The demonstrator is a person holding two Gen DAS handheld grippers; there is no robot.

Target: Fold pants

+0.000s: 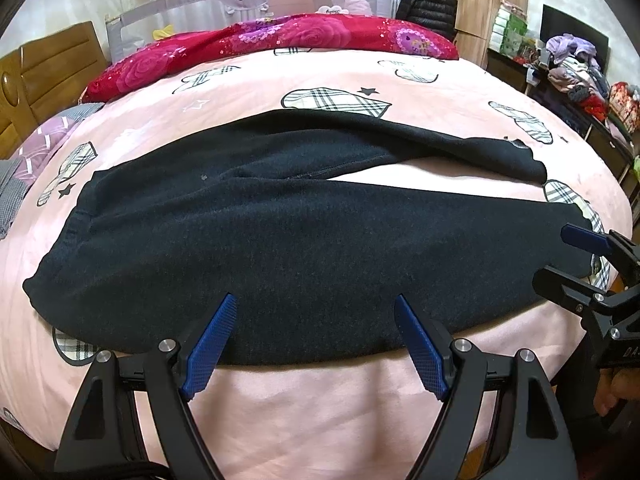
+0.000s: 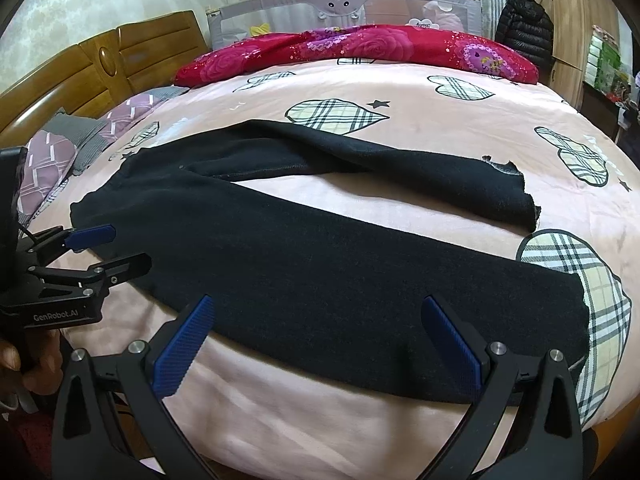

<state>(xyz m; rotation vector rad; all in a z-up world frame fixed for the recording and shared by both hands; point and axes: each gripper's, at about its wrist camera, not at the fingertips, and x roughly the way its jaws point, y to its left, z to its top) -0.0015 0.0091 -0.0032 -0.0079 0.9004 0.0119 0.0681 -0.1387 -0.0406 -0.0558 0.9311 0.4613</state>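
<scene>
While pants (image 1: 304, 232) lie flat on bed (image 1: 320, 412), grippers apparently empty.

The left tool (image 1: 314, 310) has its jaws wide apart and holds nothing. The right tool (image 2: 318, 312) is also wide open and empty. A hand (image 2: 16, 364) grips each tool's handle from below.

Black pants (image 1: 304, 236) lie spread on the pink bed (image 1: 320, 412), legs splayed rightward. Left tongs (image 1: 316, 306) gape over the near edge; right tongs (image 1: 576, 256) gape at the cuff.
</scene>
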